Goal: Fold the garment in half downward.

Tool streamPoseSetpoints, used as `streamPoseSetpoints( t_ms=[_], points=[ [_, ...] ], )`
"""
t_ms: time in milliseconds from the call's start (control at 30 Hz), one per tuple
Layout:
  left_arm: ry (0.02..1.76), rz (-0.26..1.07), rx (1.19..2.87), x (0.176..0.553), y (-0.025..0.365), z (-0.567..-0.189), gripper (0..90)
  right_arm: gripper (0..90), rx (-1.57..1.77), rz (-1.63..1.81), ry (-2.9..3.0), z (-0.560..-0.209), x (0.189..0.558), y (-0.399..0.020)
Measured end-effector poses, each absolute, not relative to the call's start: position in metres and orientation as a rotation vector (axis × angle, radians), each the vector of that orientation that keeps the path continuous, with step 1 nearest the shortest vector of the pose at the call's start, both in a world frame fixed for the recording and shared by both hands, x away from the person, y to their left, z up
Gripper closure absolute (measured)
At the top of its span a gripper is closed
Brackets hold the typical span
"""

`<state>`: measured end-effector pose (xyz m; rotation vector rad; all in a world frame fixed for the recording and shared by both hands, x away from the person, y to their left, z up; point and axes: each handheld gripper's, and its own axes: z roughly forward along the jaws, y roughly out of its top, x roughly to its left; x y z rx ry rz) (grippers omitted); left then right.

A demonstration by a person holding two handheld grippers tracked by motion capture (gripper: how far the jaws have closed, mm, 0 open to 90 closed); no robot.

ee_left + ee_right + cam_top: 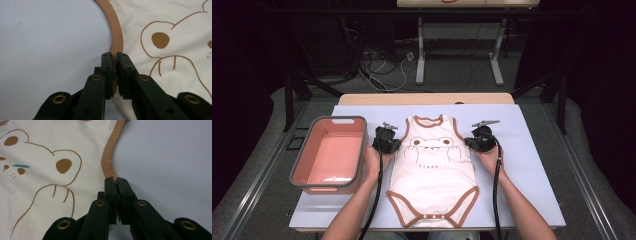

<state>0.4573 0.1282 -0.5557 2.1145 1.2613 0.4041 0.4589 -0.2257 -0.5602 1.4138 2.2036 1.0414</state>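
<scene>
Pale counter (532, 165): each armhole hem of the bodysuit (432, 175), at nine and three o'clock, is clamped by a hand-held gripper, left (114, 55) and right (115, 180); both should be lifted evenly.

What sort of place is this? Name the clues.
Probably a lab or workshop set up for recording: a work table under black curtains, loose cables on the carpet, and another desk behind.

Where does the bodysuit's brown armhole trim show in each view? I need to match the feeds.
High view: brown armhole trim on the bodysuit, beside the left gripper and right gripper.
Left gripper view: trim curves from top centre down into the shut jaws.
Right gripper view: trim runs from the top down into the shut jaws.
Shared landmark: the printed bear.
</scene>
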Motion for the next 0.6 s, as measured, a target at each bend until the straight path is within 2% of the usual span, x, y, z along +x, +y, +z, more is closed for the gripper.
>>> streamPoseSetpoints(
  t_ms=[600],
  points=[
    [1.271,0.423,2.045,0.4565,0.1341,-0.5553,88.0,87.8,1.359,1.103,2.149,-0.5513,0.4545,-0.2288]
  ],
)
